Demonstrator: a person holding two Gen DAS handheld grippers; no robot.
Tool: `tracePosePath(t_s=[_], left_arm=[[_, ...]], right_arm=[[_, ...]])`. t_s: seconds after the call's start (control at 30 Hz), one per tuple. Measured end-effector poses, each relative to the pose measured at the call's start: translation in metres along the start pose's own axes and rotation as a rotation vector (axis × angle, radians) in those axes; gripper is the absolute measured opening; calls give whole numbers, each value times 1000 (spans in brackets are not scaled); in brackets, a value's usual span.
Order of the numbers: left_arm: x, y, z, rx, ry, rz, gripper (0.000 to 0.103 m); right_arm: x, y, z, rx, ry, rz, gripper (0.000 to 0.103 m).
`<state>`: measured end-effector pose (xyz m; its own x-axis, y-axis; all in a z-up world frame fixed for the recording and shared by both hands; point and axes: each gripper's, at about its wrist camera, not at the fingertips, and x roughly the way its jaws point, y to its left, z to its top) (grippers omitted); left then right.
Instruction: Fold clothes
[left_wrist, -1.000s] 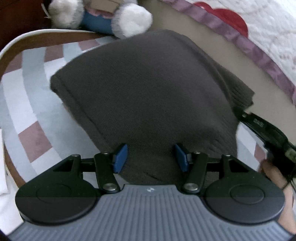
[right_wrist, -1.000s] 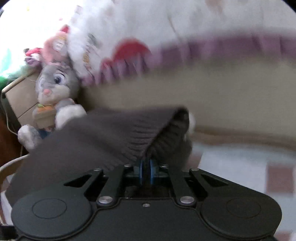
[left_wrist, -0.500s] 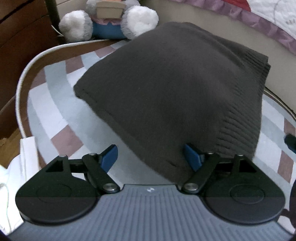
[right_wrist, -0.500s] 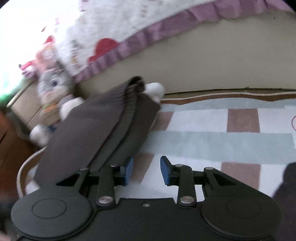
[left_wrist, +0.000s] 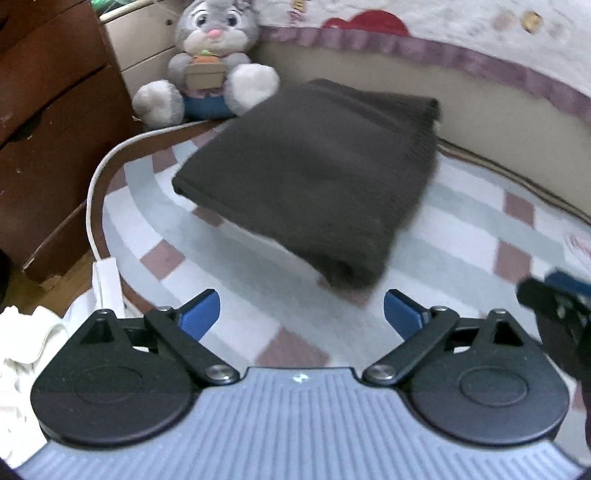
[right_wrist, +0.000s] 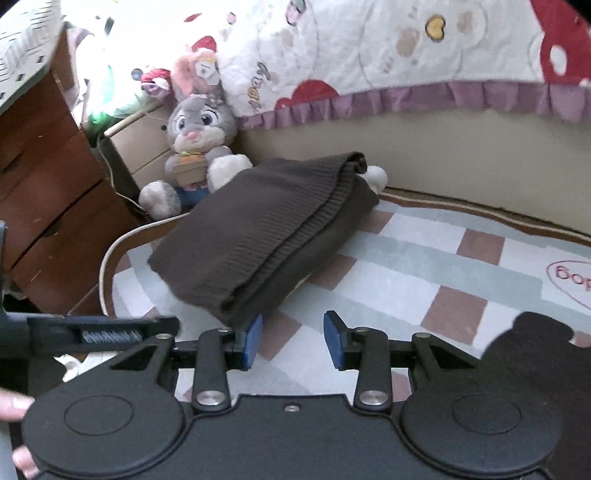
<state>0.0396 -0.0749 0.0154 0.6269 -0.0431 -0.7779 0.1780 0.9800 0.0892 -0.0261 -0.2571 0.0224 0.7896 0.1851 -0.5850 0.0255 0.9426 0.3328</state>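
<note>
We are hovering over the checked rug, which is spreading beneath both claws. The folded dark sweater is lying on it ahead of us, free of both. Our left claw is gaping wide, its jaws having just been opening, nothing between them. Our right claw is standing partly apart, having just been opening too, the sweater's near corner just beside its left pad. Beyond the sweater, a plush bunny is sitting.

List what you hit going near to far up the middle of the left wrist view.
Left tongs, open with nothing between them → checked rug → folded dark sweater → beige bed side → purple frill of the quilt.
</note>
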Motion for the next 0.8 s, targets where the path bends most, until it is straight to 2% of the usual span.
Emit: tracePosePath(t_s=[0.07,0.2,0.33,0.53,0.67,0.8], left_arm=[[-11,-6,-9,12,13,-8,97],[-34,-20,-29,26,10,50,100],[-56,-29,-43,73,-8,35,100],[-82,-48,-60,148,-35,40,100],[-93,-55,-71,159,-31,10,100],[-101,-60,-78,152,-43,24,100]], right_arm=[[-18,6,-5,-12,-17,-8,42],[-49,13,-19,-36,-25,-17,42],[-75,14,-35,-46,-29,-49,49],[-105,7,-50,-20,-53,-82,50],[-124,10,-57,-42,-70,-97,53],[-135,14,-62,-66,-82,-120,56]])
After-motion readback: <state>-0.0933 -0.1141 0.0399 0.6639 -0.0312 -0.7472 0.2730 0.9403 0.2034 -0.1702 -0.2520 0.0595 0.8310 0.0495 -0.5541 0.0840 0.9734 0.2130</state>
